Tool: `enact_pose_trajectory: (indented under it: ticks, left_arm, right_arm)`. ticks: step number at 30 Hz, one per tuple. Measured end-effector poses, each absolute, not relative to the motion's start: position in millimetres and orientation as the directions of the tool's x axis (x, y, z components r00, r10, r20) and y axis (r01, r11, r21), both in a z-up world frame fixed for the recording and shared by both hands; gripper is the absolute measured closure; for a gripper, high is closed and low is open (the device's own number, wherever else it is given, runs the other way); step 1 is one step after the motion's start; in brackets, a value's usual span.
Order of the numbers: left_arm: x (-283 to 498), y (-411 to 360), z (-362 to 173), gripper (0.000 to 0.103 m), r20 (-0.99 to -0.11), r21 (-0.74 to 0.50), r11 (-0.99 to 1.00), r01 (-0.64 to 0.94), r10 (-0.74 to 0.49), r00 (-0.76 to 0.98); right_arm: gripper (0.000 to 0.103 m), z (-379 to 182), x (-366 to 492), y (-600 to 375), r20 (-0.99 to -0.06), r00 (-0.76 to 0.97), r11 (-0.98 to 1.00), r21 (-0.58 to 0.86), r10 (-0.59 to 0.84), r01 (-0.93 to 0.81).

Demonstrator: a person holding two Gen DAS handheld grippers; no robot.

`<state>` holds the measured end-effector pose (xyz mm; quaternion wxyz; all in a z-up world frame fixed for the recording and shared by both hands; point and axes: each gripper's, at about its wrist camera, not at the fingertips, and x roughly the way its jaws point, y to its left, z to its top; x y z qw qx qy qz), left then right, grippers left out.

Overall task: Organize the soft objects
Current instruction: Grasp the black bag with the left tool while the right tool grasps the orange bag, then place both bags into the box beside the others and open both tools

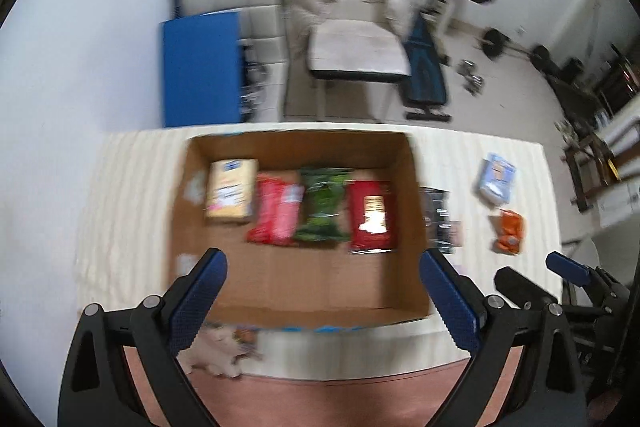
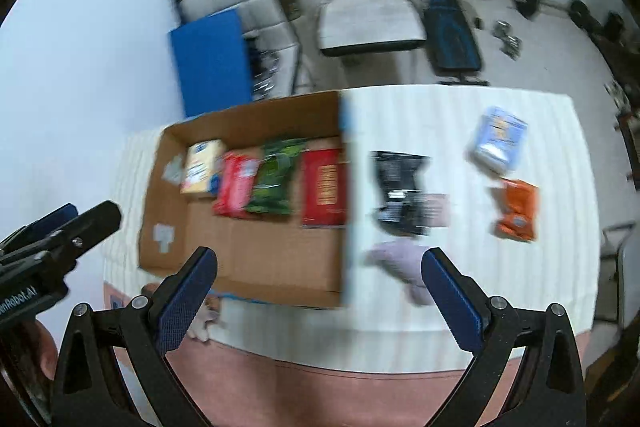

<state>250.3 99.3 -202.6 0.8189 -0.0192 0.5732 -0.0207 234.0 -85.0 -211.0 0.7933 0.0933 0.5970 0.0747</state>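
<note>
While both views are smearing with motion blur, the cloth-covered table is carrying everything, its pale ribbed fabric giving the packets a soft bed. The cardboard box, a shallow open rectangle of plain brown board, is sitting toward nine o'clock on the table in the right wrist view, probably serving as the place where the soft goods are being gathered. Four packets are lying in a row along its far side, flat and edge to edge, apparently to save room: a cream packet, a crinkly red pouch, a glossy green bag and a dark red packet.

Outside the box, toward three o'clock, four more items are waiting: a black foil pouch just beside the box wall, a pale blue packet, an orange pouch and a limp lilac cloth item nearest the camera. A fuzzy pale object is hanging at the table's near edge; what it is I cannot tell.

The left gripper is hovering over the box with its blue textured pads spread wide, gripping nothing. The right gripper is likewise gaping wide and empty, poised near the lilac item.
</note>
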Motion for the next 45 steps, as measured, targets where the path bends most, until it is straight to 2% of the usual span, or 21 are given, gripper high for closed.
enact_pose_trajectory:
  ticks: [6,13,21,23,31,34,35,36,37,38,39,45]
  left_arm:
    - [304,-11,-253,0.004,-0.977,-0.066,0.985,0.161,-0.096,0.189]
    - [357,-116,-354,0.004,-1.0,0.011,0.971,0.241,0.013,-0.009]
    - [383,-124,-446,0.004,-0.978,0.058,0.985,0.16,0.089,-0.19]
    - [383,-131,-454,0.004,-0.971,0.13,0.972,0.196,0.164,-0.172]
    - [381,-133,-486,0.004,-0.957,0.114,0.979,0.17,0.154,-0.245]
    - [380,-126,-494,0.013,-0.962,0.097,0.986,0.133,0.127,-0.241]
    - [378,-124,-494,0.016,-0.965,0.096,0.988,0.125,0.123,-0.232]
    - [379,-122,-492,0.024,-0.97,0.087,0.99,0.109,0.109,-0.219]
    - [378,-122,-489,0.03,-0.974,0.083,0.992,0.099,0.101,-0.203]
    - [377,-121,-486,0.044,-0.976,0.086,0.992,0.095,0.103,-0.193]
    - [376,-119,-483,0.057,-0.978,0.094,0.991,0.094,0.11,-0.18]
    - [367,-116,-476,0.062,-0.985,0.062,0.995,0.082,0.075,-0.156]
  right_arm:
    - [0.0,-230,242,-213,-0.957,0.258,0.969,0.182,0.135,0.169]
    - [0.0,-287,257,-315,-0.975,0.176,0.943,0.179,0.133,0.28]
    - [0.0,-365,279,-347,-0.976,0.062,0.932,0.219,0.21,0.291]
    - [0.0,-379,287,-345,-0.976,0.04,0.933,0.217,0.215,0.286]
    - [0.0,-425,316,-334,-0.971,-0.046,0.943,0.218,0.237,0.252]
    - [0.004,-436,321,-333,-0.965,-0.069,0.939,0.228,0.253,0.257]
    - [0.011,-439,321,-333,-0.963,-0.076,0.938,0.229,0.257,0.26]
    - [0.017,-443,322,-333,-0.962,-0.085,0.937,0.228,0.258,0.265]
    - [0.029,-446,322,-333,-0.962,-0.093,0.937,0.223,0.256,0.271]
    - [0.042,-449,321,-332,-0.962,-0.097,0.936,0.22,0.255,0.274]
    - [0.043,-451,320,-332,-0.963,-0.099,0.936,0.216,0.252,0.279]
    - [0.053,-449,316,-326,-0.971,-0.088,0.944,0.189,0.22,0.27]
